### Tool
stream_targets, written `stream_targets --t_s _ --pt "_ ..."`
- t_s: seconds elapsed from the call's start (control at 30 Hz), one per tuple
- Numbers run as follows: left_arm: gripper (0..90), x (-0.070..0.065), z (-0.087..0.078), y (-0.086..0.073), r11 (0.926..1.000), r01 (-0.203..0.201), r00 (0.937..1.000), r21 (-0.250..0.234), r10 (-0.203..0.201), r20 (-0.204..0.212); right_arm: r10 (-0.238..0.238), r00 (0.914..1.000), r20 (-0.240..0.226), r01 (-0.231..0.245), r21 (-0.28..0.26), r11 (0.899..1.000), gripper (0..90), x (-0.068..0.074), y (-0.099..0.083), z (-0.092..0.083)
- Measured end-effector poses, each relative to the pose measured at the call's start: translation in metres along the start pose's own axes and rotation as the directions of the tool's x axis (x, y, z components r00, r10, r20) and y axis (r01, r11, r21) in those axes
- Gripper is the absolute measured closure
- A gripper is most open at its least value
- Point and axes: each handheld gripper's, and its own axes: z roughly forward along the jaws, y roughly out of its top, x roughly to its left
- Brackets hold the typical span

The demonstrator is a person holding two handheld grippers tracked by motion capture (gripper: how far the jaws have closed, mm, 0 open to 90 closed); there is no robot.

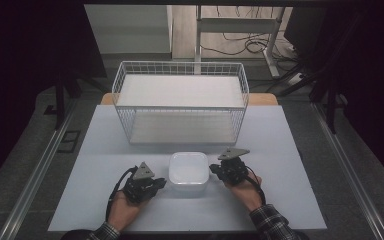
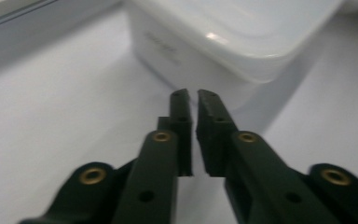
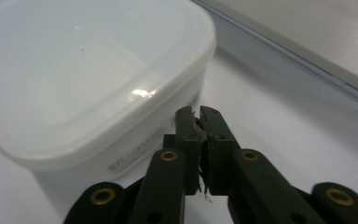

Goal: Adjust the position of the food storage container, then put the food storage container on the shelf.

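White lidded container [image 1: 189, 172] sits on the desk [image 1: 105, 145], front centre, between the two grippers and just in front of the wire basket [image 1: 180, 102]. Nothing lifted or gripped yet; lid on; any grasp or move remains to be done

Left gripper [image 2: 191, 97]: fingers nearly together, a thin slit between them, nothing held, tips just short of the container's side wall. Right gripper [image 3: 198, 113]: fingers closed, empty apart from a few frayed fibres at the pads, tips near the container's corner

Container: translucent milky plastic, squarish with rounded corners, smooth glossy lid, small print on the wall. Basket: white wire grid, rectangular, flat pale panel on top. Desk: matte, pale grey
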Motion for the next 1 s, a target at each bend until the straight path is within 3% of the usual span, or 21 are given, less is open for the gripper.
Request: stream_targets --t_s 0.03,0.1,0.2,0.23,0.33,0.53,0.6,0.8,0.9,1.0 --pt "67.8 0.005 -0.002 -0.001 1.0000 0.006 0.9999 -0.002 -0.006 -0.014 0.006 1.0000 0.006 -0.006 -0.004 1.000 77.9 -0.003 -0.002 -0.004" --pt "56.2 0.006 -0.002 -0.001 0.9999 0.012 0.9998 -0.007 -0.012 -0.017 0.011 0.9999 0.004 -0.011 -0.006 1.000 74.7 -0.004 -0.004 -0.005" --pt "40.5 0.012 -0.004 0.000 0.9994 0.016 0.9997 -0.029 -0.017 -0.017 0.029 0.9996 0.008 -0.029 -0.013 1.000 60.6 -0.009 -0.006 -0.007" --pt "35.9 0.012 -0.004 0.000 0.9994 0.016 0.9997 -0.029 -0.017 -0.017 0.029 0.9996 0.008 -0.029 -0.013 1.000 60.6 -0.009 -0.006 -0.007" --pt "25.7 0.019 -0.004 -0.002 0.9985 0.029 0.9996 -0.046 -0.029 0.002 0.037 0.9992 0.015 -0.036 -0.026 0.999 48.9 -0.013 -0.006 -0.010" --pt "17.8 0.023 -0.007 0.000 0.9976 0.033 0.9985 -0.062 -0.030 0.046 0.075 0.9972 -0.001 -0.075 -0.057 0.996 35.7 -0.020 -0.006 -0.015" --pt "16.5 0.024 -0.007 0.003 0.9966 0.041 0.9976 -0.071 -0.037 0.060 0.094 0.9954 -0.020 -0.095 -0.068 0.993 33.2 -0.022 -0.006 -0.016" --pt "12.8 0.023 -0.010 0.019 0.9910 0.057 0.9960 -0.121 -0.048 0.075 0.101 0.9948 -0.011 -0.101 -0.077 0.992 31.0 -0.023 0.001 -0.024" --pt "14.0 0.023 -0.009 0.024 0.9901 0.059 0.9953 -0.127 -0.048 0.084 0.134 0.9897 -0.050 -0.138 -0.077 0.987 31.5 -0.024 0.007 -0.028" --pt "15.3 0.021 -0.001 0.036 0.9897 0.066 0.9917 -0.126 -0.051 0.118 0.124 0.9884 -0.087 -0.131 -0.074 0.989 30.1 -0.020 0.011 -0.028"
